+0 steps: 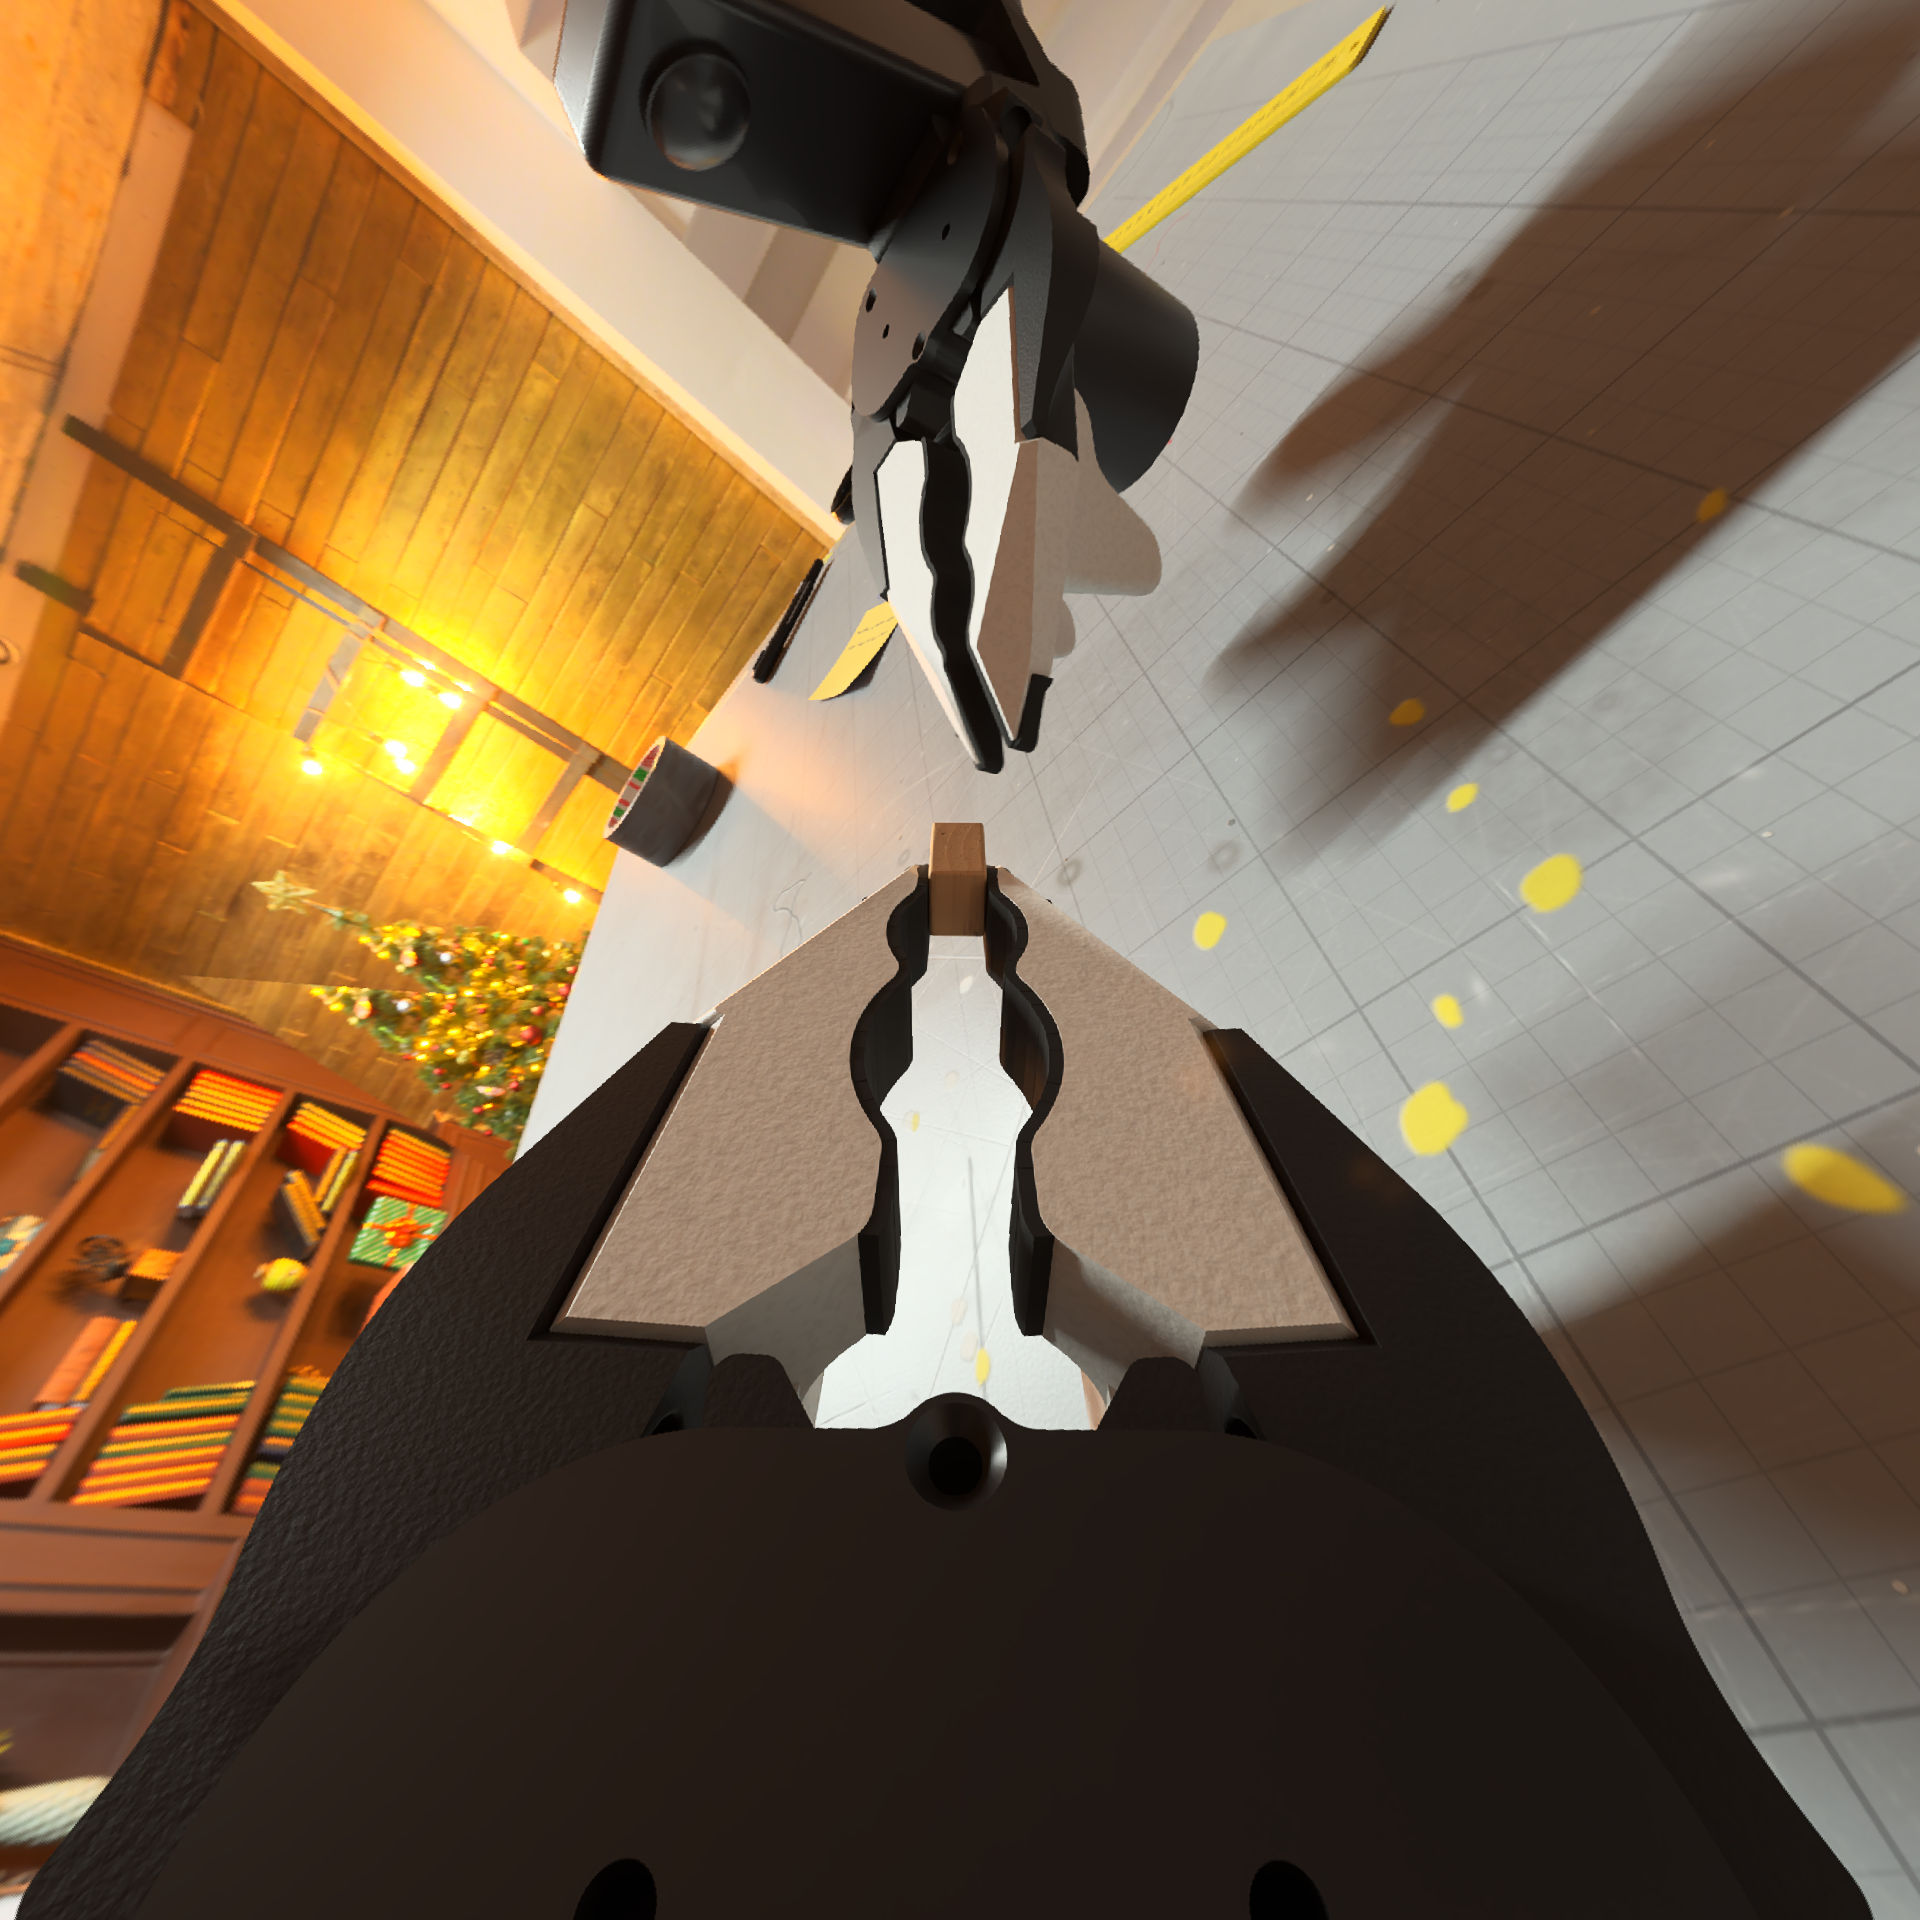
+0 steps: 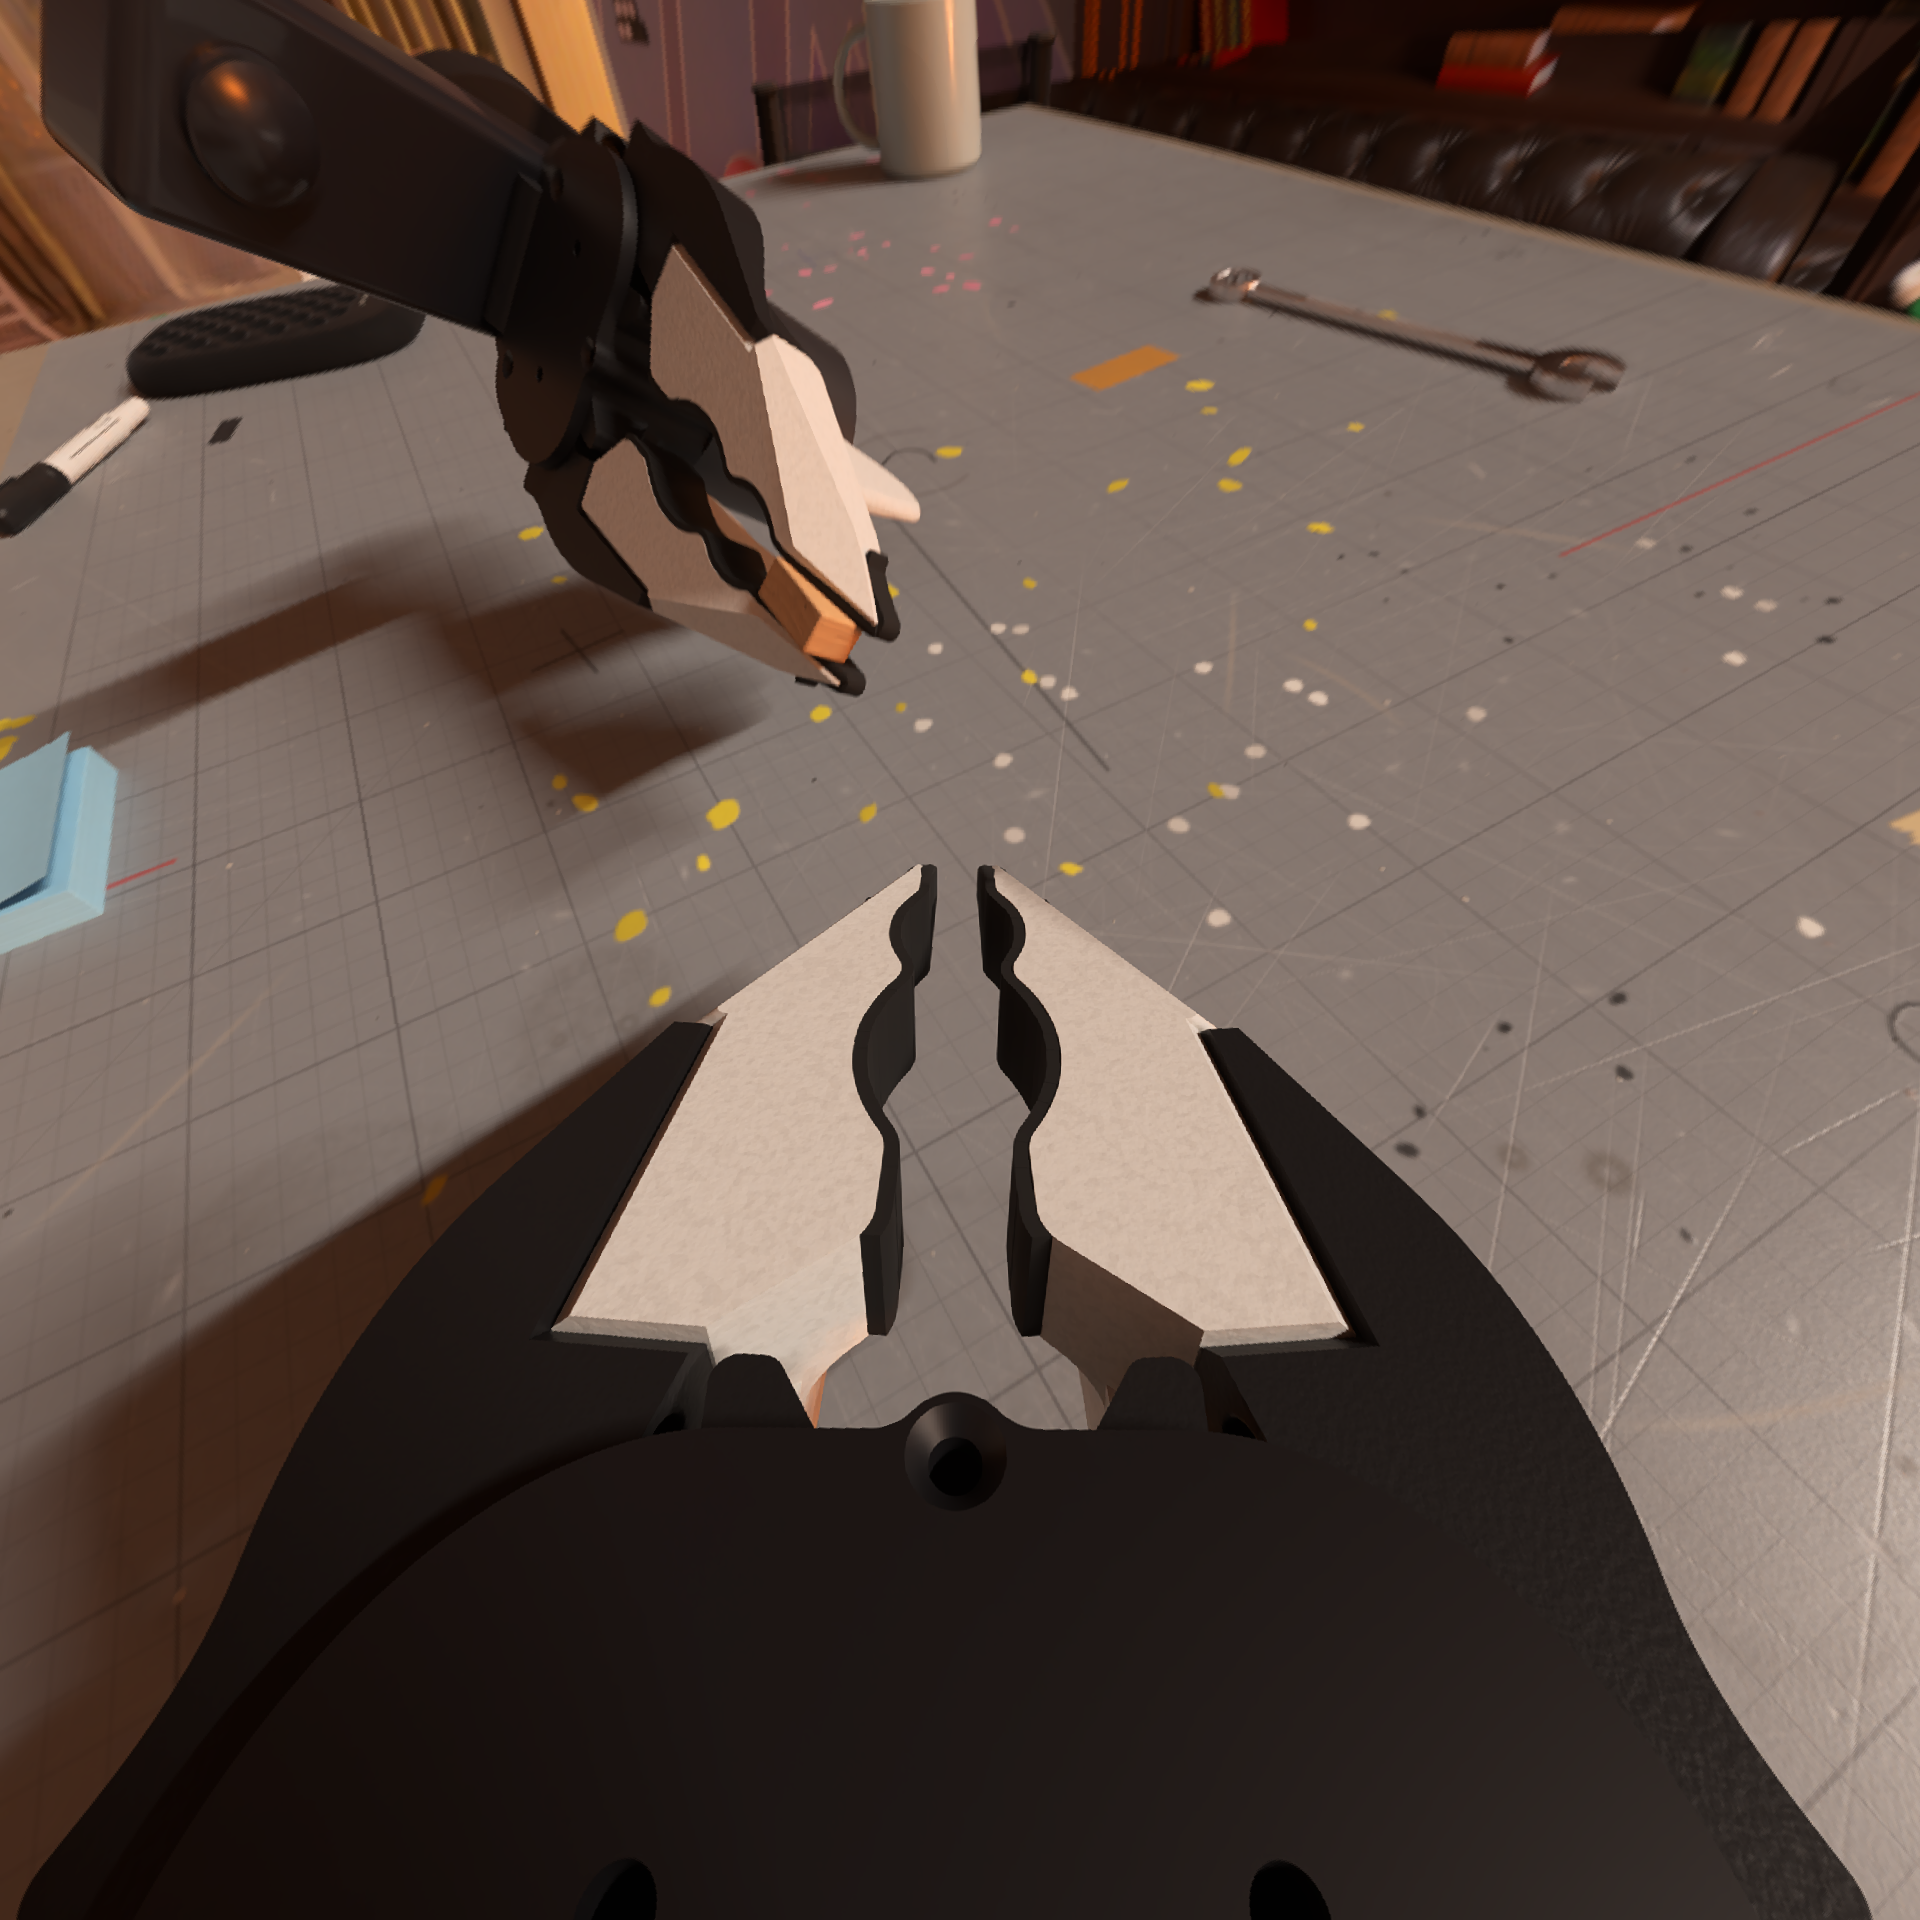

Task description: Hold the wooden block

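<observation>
Grey gridded cutting mat (image 2: 1455, 727) is covering the bench, flecked with yellow and white paint.

Left gripper (image 1: 957, 871) is hanging above the mat's middle, pinching the wooden block (image 1: 957, 883) at its very fingertips; jaws are closing only to the block's width. In the right wrist view the same left gripper (image 2: 847, 639) is showing the wooden block (image 2: 816, 613) well clear of the mat.

Right gripper (image 2: 957, 873) is carrying nothing, jaws nearly together with a narrow gap. It is facing the left one tip to tip, near but apart.

Block's long axis is running along the left fingers, free end poking out towards the right gripper, which is judged nearer for any second hold.

Spanner (image 2: 1413, 332) is lying towards the far right edge, mug (image 2: 925, 83) at the far edge.
</observation>
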You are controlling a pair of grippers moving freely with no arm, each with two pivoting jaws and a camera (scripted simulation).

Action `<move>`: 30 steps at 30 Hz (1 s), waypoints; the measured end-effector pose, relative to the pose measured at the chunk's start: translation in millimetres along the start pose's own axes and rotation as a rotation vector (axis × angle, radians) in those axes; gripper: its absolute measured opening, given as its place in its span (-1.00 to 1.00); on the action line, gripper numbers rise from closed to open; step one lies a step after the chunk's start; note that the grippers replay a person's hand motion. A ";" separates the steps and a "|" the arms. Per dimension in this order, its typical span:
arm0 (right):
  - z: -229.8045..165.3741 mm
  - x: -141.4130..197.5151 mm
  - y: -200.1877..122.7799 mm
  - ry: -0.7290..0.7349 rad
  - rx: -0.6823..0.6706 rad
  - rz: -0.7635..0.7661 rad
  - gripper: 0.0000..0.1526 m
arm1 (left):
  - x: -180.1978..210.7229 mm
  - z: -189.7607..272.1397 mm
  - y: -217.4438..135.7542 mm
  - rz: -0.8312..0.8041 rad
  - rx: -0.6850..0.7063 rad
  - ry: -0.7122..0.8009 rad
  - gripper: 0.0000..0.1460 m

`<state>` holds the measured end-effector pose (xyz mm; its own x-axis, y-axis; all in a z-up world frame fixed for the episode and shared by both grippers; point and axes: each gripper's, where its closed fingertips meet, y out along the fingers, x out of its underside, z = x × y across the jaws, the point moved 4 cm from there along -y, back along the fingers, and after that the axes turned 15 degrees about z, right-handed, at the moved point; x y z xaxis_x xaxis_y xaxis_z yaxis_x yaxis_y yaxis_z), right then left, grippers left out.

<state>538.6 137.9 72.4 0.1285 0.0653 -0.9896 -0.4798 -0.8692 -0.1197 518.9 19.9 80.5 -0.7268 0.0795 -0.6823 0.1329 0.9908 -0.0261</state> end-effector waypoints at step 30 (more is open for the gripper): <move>-6.3 2.9 2.3 -0.036 -0.041 -0.027 -0.85 | -10.8 17.7 6.8 -0.103 -0.051 0.546 -0.88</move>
<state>543.4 133.0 69.8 0.1094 0.1061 -0.9883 -0.4403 -0.8863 -0.1439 539.5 23.9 74.7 -0.9798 0.0142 -0.1996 0.0202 0.9994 -0.0280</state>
